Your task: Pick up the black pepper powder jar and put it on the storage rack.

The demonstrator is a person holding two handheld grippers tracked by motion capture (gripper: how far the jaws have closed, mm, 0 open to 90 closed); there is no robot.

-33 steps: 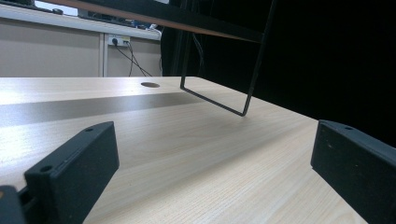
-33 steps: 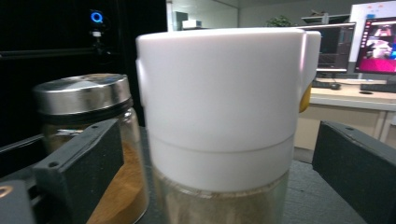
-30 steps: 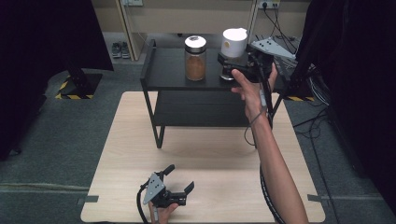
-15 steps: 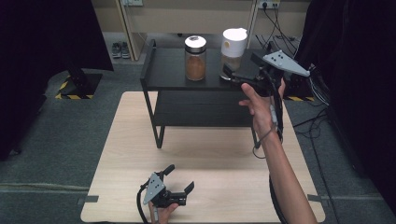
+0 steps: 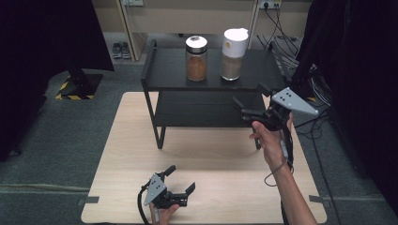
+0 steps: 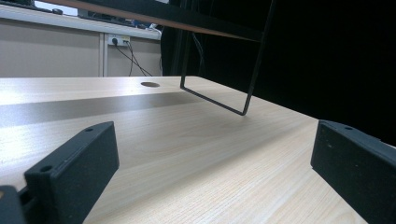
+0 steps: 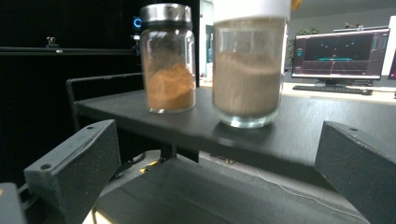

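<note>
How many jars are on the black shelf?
2. The silver-lidded jar of orange powder stands on the top shelf; the white-lidded jar of brownish powder stands just right of it.

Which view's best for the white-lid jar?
Right gripper view: the white-lid jar stands close and large between the open jaws, its brown powder clear, lid top cropped. High view shows the whole jar, small, on the shelf. Left gripper view faces the table.

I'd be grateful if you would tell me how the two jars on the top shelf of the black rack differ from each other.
The silver-lidded jar holds orange-brown powder; the white-lidded jar holds duller grey-brown powder. The silver-lidded jar is shorter and about half full; the white-lidded jar is taller and filled higher. In the high view the silver-lidded jar is to the left. Both are clear glass, upright, closed, on the rack, untouched by the right gripper.
</note>
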